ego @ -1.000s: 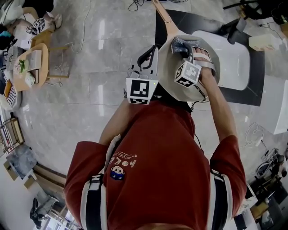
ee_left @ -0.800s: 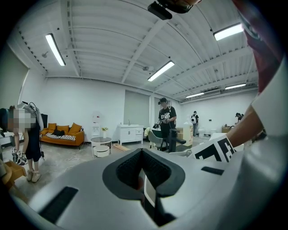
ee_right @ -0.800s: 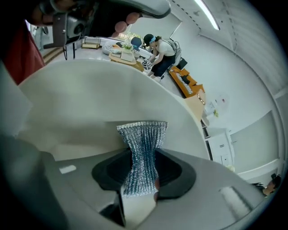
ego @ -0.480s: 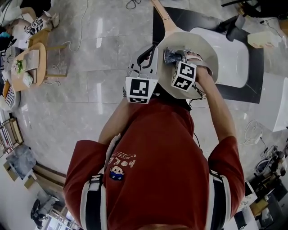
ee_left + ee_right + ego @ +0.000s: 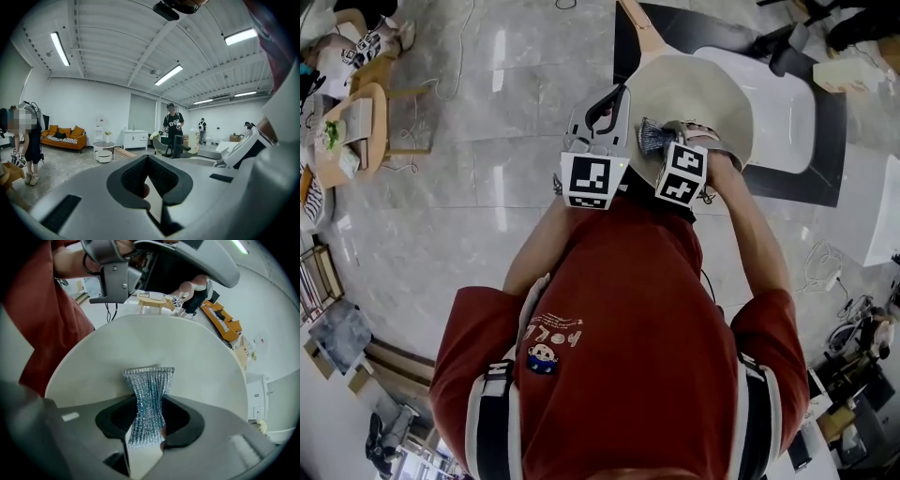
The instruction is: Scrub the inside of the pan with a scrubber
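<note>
A cream pan (image 5: 708,89) with a wooden handle (image 5: 639,33) is held up in front of the person's chest, its handle pointing away. My left gripper (image 5: 614,101) is shut on the pan's left rim; a thin pale edge (image 5: 154,199) shows between its jaws (image 5: 151,187). My right gripper (image 5: 664,139) is shut on a silver mesh scrubber (image 5: 652,138). In the right gripper view the scrubber (image 5: 147,385) fans out from the jaws (image 5: 147,423) against the pan's inside (image 5: 201,357), near the rim closest to the person. The left gripper (image 5: 115,280) shows at the pan's top rim.
Beyond the pan stands a white table (image 5: 787,122) on a dark mat (image 5: 836,141). A small wooden table (image 5: 356,141) and cables lie at the left on the marble floor. People, an orange sofa (image 5: 65,138) and a round side table (image 5: 103,151) are far off.
My right gripper has dragged the scrubber from the pan's far part across the inside toward the near left rim. The pan and left gripper have barely shifted.
</note>
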`<state>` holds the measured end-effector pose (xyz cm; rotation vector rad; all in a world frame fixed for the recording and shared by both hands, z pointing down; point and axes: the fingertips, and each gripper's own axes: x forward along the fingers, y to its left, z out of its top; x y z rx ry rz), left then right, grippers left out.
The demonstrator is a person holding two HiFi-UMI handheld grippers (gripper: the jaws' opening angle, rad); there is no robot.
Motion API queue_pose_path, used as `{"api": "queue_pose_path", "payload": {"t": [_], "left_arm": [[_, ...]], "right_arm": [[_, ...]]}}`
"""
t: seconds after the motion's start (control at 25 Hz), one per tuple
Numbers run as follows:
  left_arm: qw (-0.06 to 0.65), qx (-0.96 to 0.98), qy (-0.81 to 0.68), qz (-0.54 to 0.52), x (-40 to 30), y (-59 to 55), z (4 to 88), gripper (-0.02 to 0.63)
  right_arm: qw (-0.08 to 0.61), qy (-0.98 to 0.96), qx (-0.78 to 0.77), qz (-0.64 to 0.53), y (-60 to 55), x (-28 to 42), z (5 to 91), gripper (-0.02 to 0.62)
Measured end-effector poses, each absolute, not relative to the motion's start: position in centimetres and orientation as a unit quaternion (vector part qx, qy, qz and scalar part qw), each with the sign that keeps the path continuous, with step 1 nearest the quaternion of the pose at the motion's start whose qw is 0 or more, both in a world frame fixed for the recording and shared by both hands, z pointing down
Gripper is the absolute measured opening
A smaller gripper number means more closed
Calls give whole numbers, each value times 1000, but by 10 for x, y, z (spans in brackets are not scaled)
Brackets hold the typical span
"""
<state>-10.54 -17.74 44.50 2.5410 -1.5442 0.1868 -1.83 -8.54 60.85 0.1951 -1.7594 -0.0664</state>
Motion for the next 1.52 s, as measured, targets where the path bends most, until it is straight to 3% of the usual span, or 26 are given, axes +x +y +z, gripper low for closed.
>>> {"api": "queue_pose_path", "payload": {"t": [0.64,1.52], "left_arm": [[84,861,-499,60,-89,-174,447,5],[81,854,-508,72,-92,-183,450,5]], "right_arm": [[653,-749,99,52,-62,23,607,183],[647,-722,243,28,-170,66,616,189]]}}
